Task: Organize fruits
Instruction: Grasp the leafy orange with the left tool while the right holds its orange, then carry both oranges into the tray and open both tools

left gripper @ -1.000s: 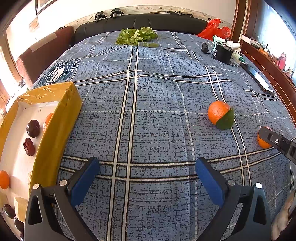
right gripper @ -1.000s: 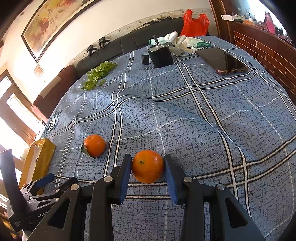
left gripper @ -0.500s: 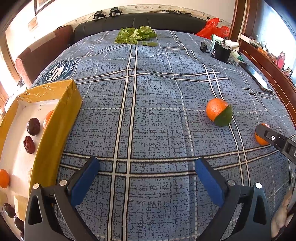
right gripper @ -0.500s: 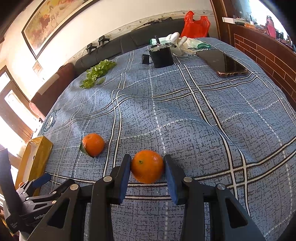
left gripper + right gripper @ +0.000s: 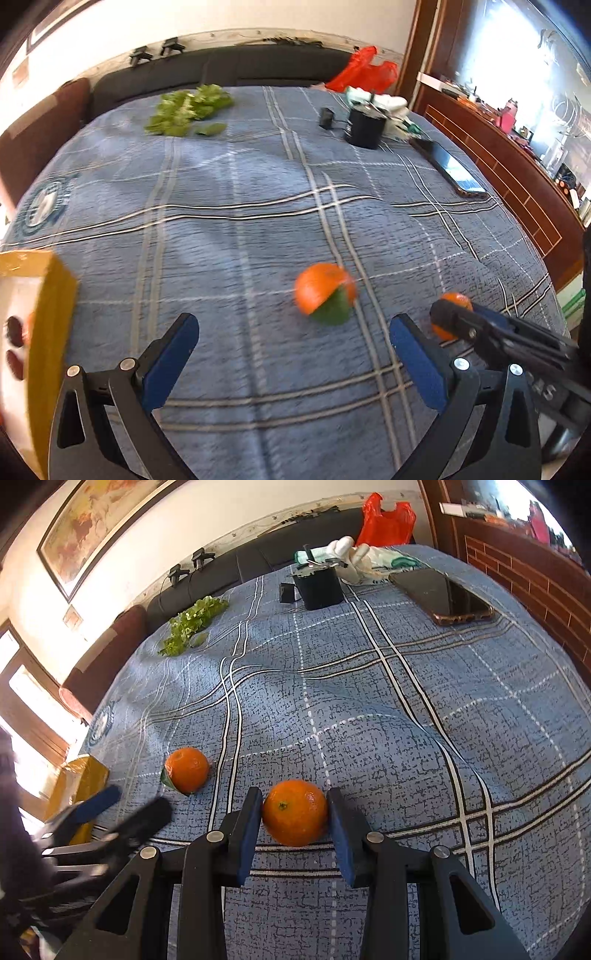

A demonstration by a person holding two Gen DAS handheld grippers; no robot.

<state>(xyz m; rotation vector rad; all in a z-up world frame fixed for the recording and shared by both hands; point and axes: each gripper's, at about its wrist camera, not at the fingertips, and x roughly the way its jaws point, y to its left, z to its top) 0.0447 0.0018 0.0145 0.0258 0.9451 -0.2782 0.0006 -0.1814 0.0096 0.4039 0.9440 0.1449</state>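
Note:
An orange with a green leaf (image 5: 325, 295) lies on the blue plaid cloth, just ahead of my open, empty left gripper (image 5: 291, 354); it also shows in the right wrist view (image 5: 186, 770). My right gripper (image 5: 293, 814) is shut on a second orange (image 5: 295, 812), which rests on the cloth; that orange shows partly hidden behind the right gripper in the left wrist view (image 5: 450, 317). A yellow box (image 5: 40, 325) holding dark fruits stands at the left edge.
A pile of green leaves (image 5: 188, 109), a black cup (image 5: 319, 587), a phone (image 5: 448, 598), white cloths and a red bag (image 5: 386, 518) lie at the far side. A dark sofa runs behind the cloth. A wooden cabinet stands on the right.
My left gripper has swung to the right and closer to the leafed orange, so the yellow box slid to the view's edge. My right gripper's fingers closed onto the second orange.

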